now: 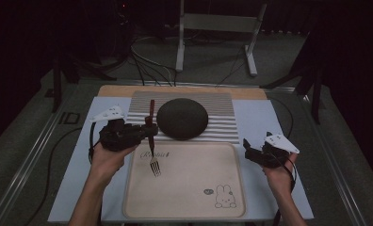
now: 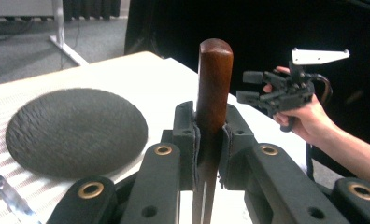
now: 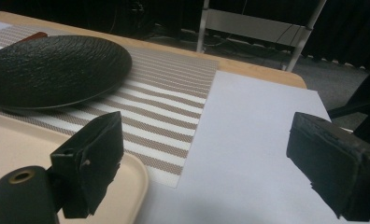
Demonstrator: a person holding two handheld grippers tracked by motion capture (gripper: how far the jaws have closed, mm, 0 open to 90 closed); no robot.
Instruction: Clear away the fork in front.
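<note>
My left gripper [image 1: 148, 133] is shut on a fork [image 1: 154, 165] with a dark wooden handle. It holds the fork lengthwise, tines over the far left part of the beige tray [image 1: 189, 197]. In the left gripper view the handle [image 2: 214, 88] stands up between the jaws of that gripper [image 2: 210, 122]. A dark round textured plate [image 1: 182, 118] lies on the striped placemat [image 1: 222, 101] just right of the fork. My right gripper [image 1: 247, 147] hovers open by the tray's right edge with nothing between its jaws [image 3: 206, 147]; it also shows far off in the left gripper view [image 2: 249, 87].
A second utensil with a metal blade [image 2: 6, 195] and a reddish handle [image 3: 31, 36] lies on the placemat left of the plate. A pale sheet [image 1: 264, 117] covers the table under mat and tray. Cables and a white stand [image 1: 217, 28] are on the floor beyond.
</note>
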